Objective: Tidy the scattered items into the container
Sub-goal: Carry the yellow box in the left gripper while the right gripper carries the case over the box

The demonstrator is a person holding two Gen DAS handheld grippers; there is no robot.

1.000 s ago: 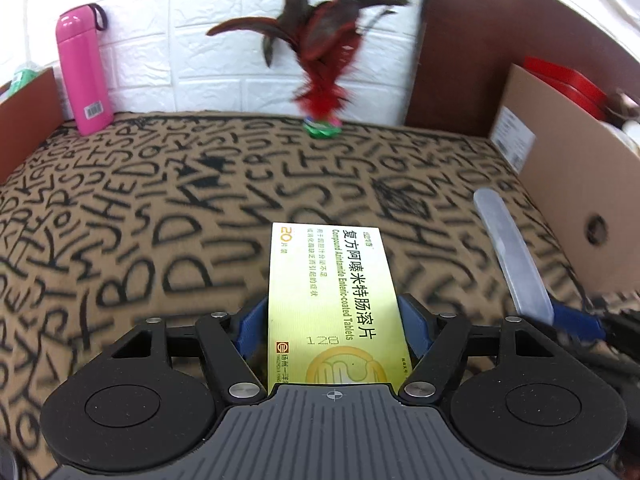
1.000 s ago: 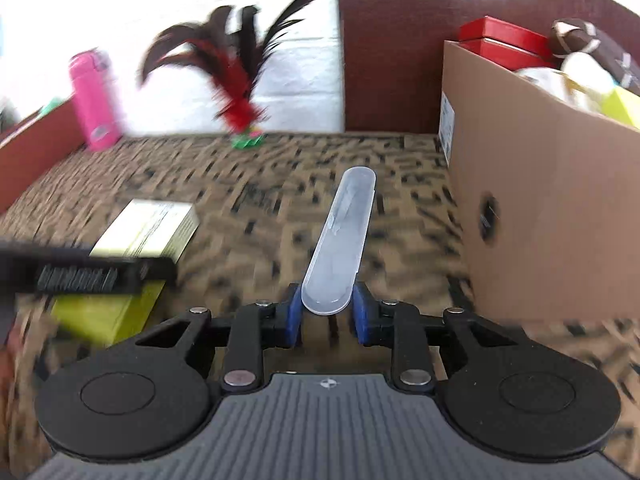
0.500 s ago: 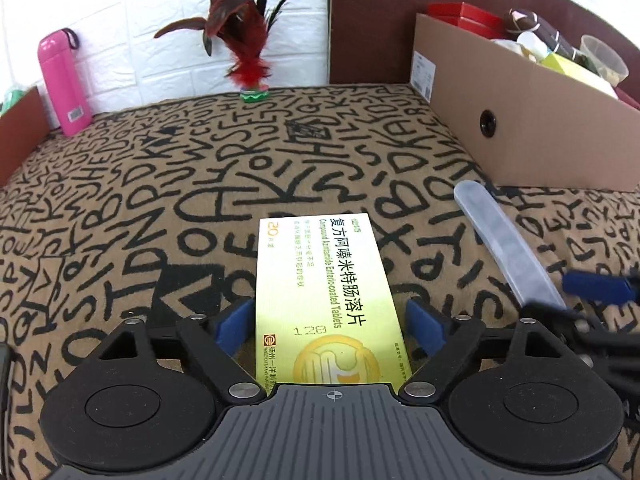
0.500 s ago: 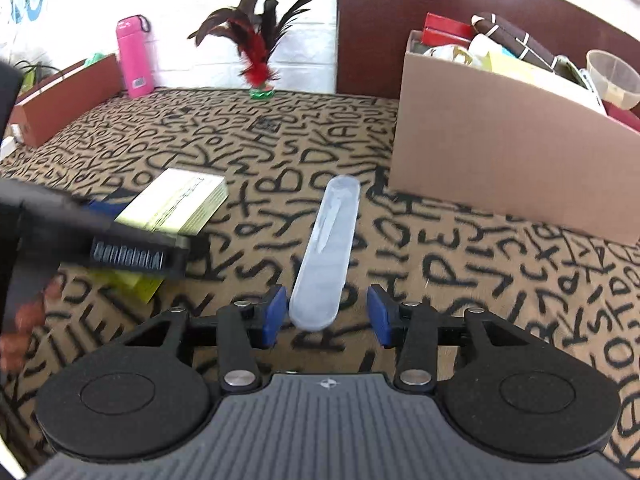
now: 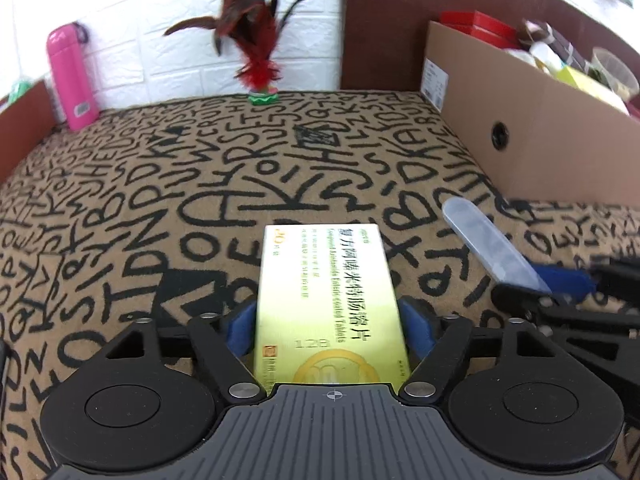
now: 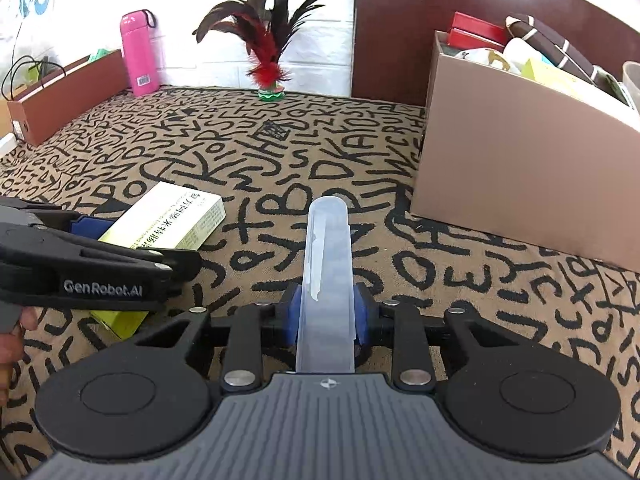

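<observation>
Left gripper (image 5: 328, 322): jaws clamped on the medicine box (image 5: 328, 304).
Right gripper (image 6: 325, 314): jaws clamped on the translucent case (image 6: 326, 280).
Cardboard box (image 6: 520, 168): ahead-right of both jaws, already part-filled.
Remaining: carry both in; feather shuttlecock (image 6: 268, 52) left.

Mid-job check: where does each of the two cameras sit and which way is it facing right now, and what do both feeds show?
Left wrist: sits on the left gripper, looks forward along its fingers, closed on the yellow medicine box; the right gripper shows at right.
Right wrist: sits on the right gripper, looks forward along its fingers, closed on the clear plastic case; the left gripper and part of a hand show at left.
Shared: both face the back wall and show the cardboard box, feather shuttlecock and pink bottle.
</observation>
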